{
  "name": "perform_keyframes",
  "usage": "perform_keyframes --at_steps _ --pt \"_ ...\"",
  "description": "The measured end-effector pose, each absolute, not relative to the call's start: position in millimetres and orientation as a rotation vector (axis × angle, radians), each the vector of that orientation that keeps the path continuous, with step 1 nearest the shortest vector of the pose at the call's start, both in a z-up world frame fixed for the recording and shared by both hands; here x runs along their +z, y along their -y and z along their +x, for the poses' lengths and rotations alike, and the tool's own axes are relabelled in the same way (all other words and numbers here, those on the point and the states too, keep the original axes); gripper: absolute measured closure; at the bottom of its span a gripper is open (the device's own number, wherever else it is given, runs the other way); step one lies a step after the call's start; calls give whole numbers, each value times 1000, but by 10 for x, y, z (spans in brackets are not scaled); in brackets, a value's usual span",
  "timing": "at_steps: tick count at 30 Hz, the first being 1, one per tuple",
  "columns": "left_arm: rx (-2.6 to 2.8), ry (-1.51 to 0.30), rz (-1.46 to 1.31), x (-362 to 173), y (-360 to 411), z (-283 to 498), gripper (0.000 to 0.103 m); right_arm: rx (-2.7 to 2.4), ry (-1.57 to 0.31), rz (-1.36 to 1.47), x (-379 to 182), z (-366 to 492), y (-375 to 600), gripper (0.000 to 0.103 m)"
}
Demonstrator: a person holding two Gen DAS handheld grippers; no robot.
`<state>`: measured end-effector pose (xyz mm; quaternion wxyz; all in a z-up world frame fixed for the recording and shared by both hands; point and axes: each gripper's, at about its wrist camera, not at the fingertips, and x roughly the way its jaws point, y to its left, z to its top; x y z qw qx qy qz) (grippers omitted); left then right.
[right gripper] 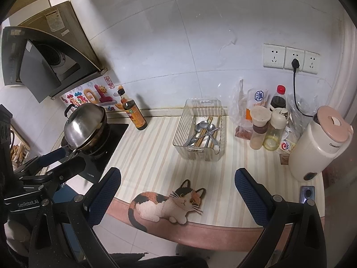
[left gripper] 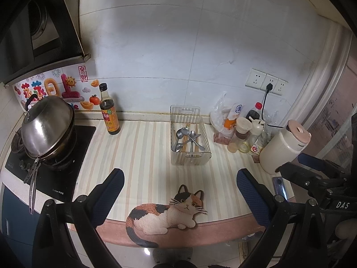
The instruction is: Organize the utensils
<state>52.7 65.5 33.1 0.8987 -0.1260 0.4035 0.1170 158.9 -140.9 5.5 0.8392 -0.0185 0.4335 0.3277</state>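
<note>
Utensils, spoons and chopsticks, heaped inside clear basket mid-desk, well ahead of left hand-held gripper and right hand-held gripper; both spread wide, holding nothing.

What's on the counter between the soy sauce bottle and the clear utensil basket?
Nothing: only bare striped mat lies between the soy sauce bottle and the utensil basket; both wrist views show it.
</note>
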Motion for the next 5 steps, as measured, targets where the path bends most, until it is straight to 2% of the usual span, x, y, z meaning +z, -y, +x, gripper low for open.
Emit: perform_keyframes --at_steps 5 --pt "236 -830 -263 349 -652 522 0 694 -918 -39 51 1593 1416 0"
